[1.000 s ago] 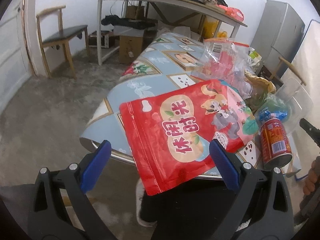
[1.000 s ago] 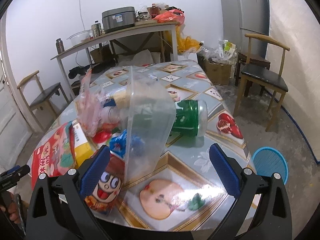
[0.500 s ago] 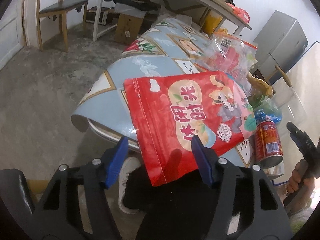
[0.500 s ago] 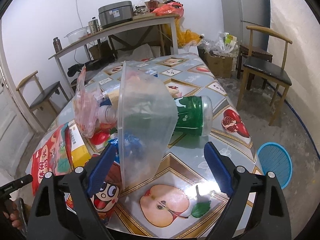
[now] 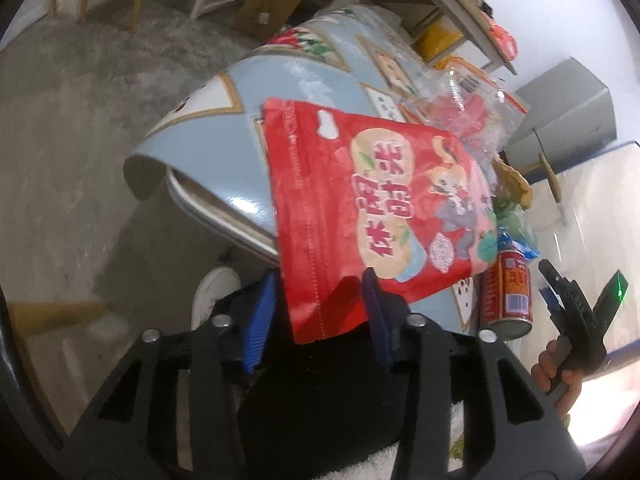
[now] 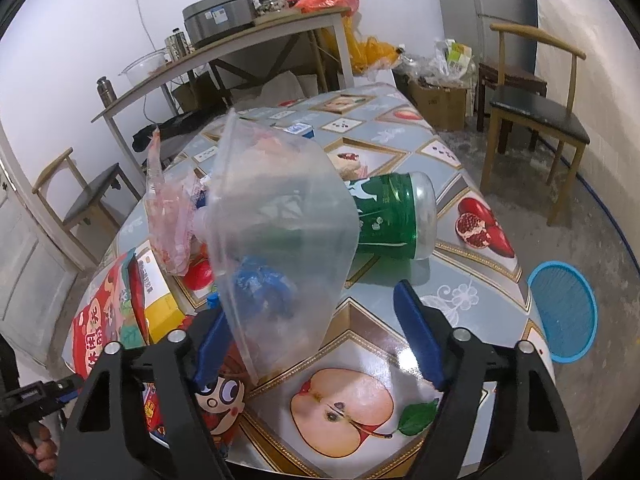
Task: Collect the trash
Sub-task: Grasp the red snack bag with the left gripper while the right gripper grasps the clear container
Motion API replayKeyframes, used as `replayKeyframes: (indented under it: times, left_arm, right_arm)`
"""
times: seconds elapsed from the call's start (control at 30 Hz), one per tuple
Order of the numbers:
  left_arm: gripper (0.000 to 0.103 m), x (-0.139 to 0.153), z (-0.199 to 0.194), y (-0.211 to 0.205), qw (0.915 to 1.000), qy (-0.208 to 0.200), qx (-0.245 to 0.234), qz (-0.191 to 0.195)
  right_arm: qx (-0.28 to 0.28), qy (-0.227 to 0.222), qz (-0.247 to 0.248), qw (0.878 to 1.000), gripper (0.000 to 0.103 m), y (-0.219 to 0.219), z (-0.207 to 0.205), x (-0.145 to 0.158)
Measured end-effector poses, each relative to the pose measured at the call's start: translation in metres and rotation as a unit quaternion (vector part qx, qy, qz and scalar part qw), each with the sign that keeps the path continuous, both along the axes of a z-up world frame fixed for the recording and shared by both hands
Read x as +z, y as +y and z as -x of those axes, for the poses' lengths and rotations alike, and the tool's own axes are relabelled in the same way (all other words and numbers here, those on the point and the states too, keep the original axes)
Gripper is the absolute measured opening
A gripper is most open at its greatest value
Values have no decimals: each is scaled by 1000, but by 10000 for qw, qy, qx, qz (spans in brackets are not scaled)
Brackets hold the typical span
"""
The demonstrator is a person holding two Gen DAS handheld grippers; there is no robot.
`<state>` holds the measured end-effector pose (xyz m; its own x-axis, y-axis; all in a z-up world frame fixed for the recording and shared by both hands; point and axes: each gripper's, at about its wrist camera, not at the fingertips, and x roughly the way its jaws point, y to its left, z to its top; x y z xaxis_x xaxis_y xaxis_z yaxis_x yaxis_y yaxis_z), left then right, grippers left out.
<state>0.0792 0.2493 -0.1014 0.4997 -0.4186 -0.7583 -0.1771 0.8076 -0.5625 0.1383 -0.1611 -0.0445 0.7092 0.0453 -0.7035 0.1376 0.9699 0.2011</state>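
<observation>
Left gripper [image 5: 320, 316]: jaws closing around the red snack bag [image 5: 376, 216] corner, pads not yet pressing. Right gripper [image 6: 316, 334]: jaws closing, clear plastic container [image 6: 280, 240] between them, ungripped

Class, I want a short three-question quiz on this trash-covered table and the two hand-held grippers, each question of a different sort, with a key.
1. True or false: the red snack bag hangs over the table edge, its lower corner between the left gripper jaws.
2. Which item does the right gripper straddle? A) green bottle B) clear plastic container C) red can
3. Fill in: the green bottle lies on its ____.

Key: 1 true. 2 B; both grippers' jaws are closing, with nothing pinched yet. 3 side.
</observation>
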Motion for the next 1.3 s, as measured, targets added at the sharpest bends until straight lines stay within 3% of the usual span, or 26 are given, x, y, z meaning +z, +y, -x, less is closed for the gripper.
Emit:
replayKeyframes:
  times: [0.33, 0.5, 0.6, 0.77, 1.07, 1.3]
  left_arm:
    - [19, 5, 0, -7, 9997, 9, 97, -239]
    - [1, 15, 7, -14, 9986, -147, 45, -504]
    - [0, 21, 13, -20, 9977, -275, -7, -626]
    - [0, 38, 22, -30, 9949, -639, -127, -776]
    - [0, 62, 21, -40, 9891, -1227, -133, -804]
    - [0, 69, 13, -43, 9864, -1472, -97, -727]
  right_arm:
    - [32, 116, 41, 9999, 39, 1, -4, -3]
    - [-23, -19, 356, 9994, 35, 4, -1, 2]
    - [-89, -188, 688, 9974, 28, 8, 2, 6]
    - [-185, -392, 1126, 9927, 8, 9, 5, 10]
    - [-306, -960, 1722, 9799, 5, 15, 4, 18]
    - [-442, -1552, 1913, 9682, 5, 16, -3, 28]
